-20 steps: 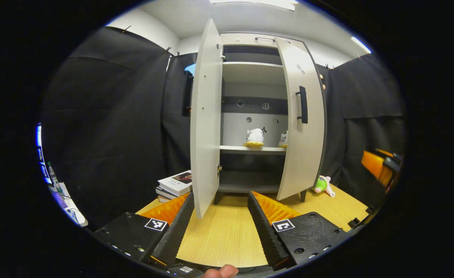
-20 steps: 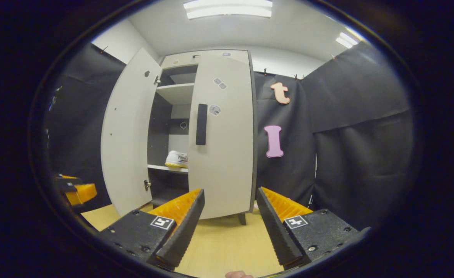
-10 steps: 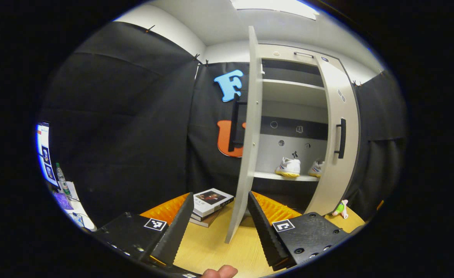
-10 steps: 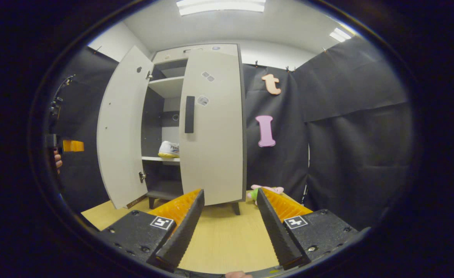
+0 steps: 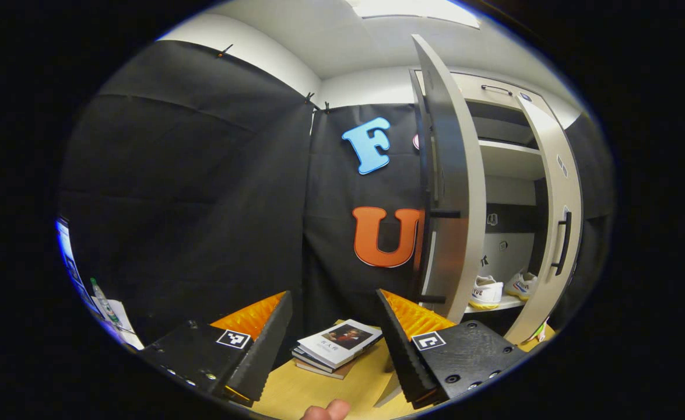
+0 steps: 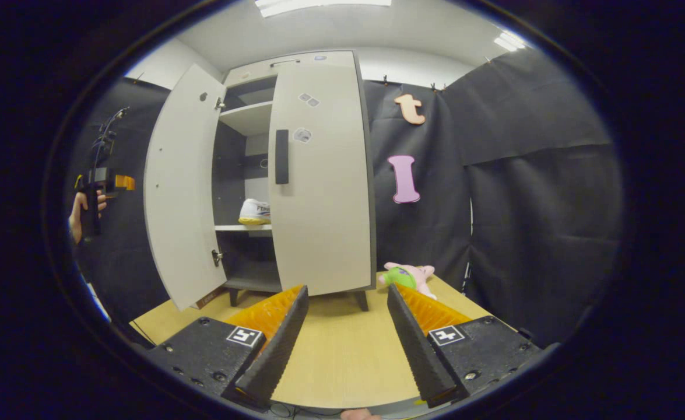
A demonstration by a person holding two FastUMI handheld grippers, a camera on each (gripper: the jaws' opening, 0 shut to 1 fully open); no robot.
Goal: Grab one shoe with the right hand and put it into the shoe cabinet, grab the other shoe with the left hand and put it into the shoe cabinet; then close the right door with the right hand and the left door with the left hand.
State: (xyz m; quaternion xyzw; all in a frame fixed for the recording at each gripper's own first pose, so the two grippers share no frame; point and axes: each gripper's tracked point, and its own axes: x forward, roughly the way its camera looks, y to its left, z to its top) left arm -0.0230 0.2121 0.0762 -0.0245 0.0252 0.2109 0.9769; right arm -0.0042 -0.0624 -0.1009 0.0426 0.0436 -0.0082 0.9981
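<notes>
Both tools are empty, fingers spread wide, because the carrying is done. Ahead of the left tool (image 5: pixel 333 344) and to its right, two white shoes (image 5: pixel 485 290) sit side by side on the middle shelf (image 5: pixel 496 304) of the shoe cabinet (image 6: pixel 295 64). What remains, as I judge it, is the doors.

The left tool stands just outside the left door (image 5: pixel 450 204), looking along its outer face, so the dark handle (image 5: pixel 444 214) shows edge-on just above and right of its right finger. That station suits a push from behind the panel. A stack of books (image 5: pixel 336 347) lies on the worktop (image 5: pixel 295 391) between its fingers, close under the door's swing.

The right tool (image 6: pixel 345 344) hangs back over the worktop, facing the right door (image 6: pixel 322 175), which looks nearly closed, handle (image 6: pixel 282 156) well ahead and above. A plush toy (image 6: pixel 406 277) lies just beyond its right finger, beside the cabinet. Far left of this tool, a hand (image 6: pixel 83 210) holds the other tool beyond the open left door.
</notes>
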